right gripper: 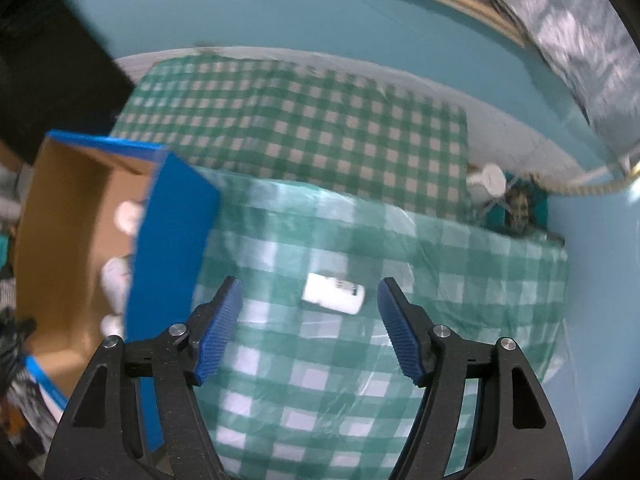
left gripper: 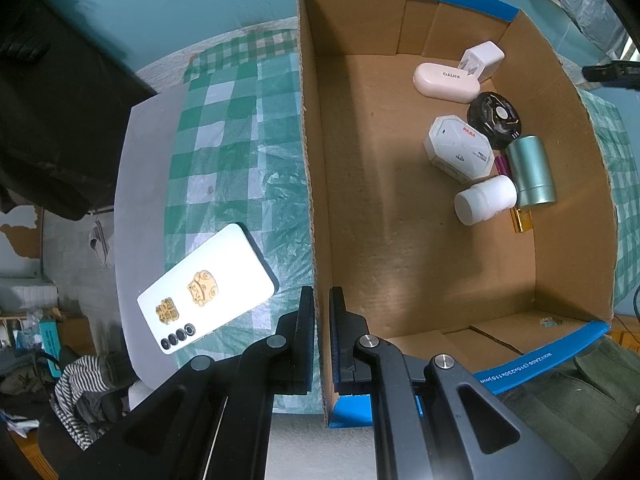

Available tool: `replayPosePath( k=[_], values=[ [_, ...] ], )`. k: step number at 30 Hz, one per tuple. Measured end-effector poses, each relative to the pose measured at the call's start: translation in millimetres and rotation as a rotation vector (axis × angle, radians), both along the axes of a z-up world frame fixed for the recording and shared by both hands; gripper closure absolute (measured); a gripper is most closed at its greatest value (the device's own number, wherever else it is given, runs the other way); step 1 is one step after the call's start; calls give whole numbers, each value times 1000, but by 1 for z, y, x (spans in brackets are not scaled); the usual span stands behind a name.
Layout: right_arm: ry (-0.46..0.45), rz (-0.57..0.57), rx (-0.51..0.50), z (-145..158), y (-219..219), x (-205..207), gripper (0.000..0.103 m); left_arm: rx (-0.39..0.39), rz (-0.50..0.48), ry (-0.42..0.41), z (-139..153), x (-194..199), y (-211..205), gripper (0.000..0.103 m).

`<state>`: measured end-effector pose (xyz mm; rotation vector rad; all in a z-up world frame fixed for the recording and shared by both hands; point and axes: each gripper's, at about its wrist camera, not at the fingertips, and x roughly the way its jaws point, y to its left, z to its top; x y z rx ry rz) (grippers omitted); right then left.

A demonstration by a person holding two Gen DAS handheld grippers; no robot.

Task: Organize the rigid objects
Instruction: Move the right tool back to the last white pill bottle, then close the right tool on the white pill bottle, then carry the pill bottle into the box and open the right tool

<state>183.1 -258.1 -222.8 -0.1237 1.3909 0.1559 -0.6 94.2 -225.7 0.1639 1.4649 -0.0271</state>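
An open cardboard box with blue outer faces stands on the green checked cloth. Inside lie a white oval case, a white charger, a black round disc, a white hexagonal case, a teal cylinder and a white bottle. My left gripper is shut on the box's left wall. A white phone lies left of the box. In the right wrist view my right gripper hangs open over a small white bottle lying on the cloth, right of the box.
A large black object looms at the upper left. Striped clothing lies below the table edge. Beyond the cloth's right end sit a white round item and a dark cluttered item.
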Motion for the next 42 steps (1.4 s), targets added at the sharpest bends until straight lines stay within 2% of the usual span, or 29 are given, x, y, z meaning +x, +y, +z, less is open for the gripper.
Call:
replayPosePath(
  k=[6,19,21,26,28,35,42],
  values=[
    [59,-96,7,-42,-22,9,33,0,6,2,-1,0,1,96],
    [56,-114,-40,-81,-20,4,33,2,25,9,-3,-4,5,96],
    [60,-122,-41,-85,-21,4,37,2,29,9,-2,-4,5,96],
    [69,-116,-58,-90,-21,0,44,3,29,12,-3,-6,5,96],
    [64,-123,-43,-89,-22,0,52,3,28,12,-3,-6,5,96],
    [60,-114,-35,-85,-23,-2,53,2,27,8,-2,-7,4,96],
    [36,-78,-5,-64,-13,-5,53,1,24,6,-2,-7,3,96]
  ],
)
